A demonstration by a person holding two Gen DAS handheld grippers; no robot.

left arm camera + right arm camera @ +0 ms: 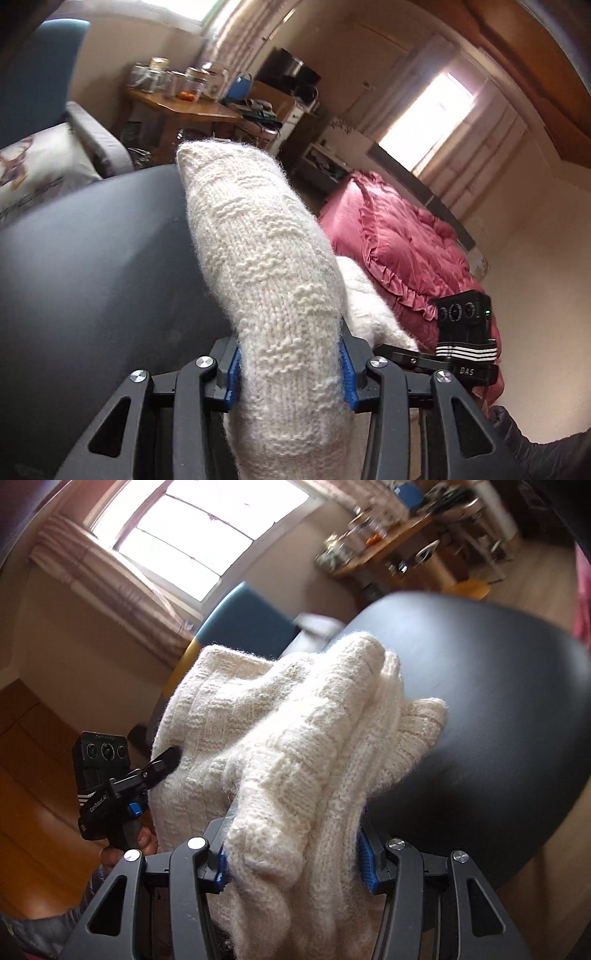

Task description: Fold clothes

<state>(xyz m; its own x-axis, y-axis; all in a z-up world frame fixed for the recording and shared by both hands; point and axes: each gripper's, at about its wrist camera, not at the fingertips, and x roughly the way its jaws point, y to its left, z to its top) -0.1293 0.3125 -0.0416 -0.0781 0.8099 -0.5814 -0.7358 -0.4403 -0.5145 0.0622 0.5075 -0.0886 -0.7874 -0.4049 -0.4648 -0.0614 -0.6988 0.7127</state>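
Cream knitted sweater is lifted over the dark round table, bunched in thick folds, with one ribbed edge resting on the tabletop. In the left wrist view a rolled length of the knit runs lengthwise away from the camera, its rounded end pointing toward the far side of the table. Left gripper is angled downward, its blue pads pressed against both sides of that roll. Right gripper is likewise pitched down over the table, blue pads clamped on a gathered wad of the same garment. A bare hand grips the left gripper's handle at the lower left of the right wrist view.
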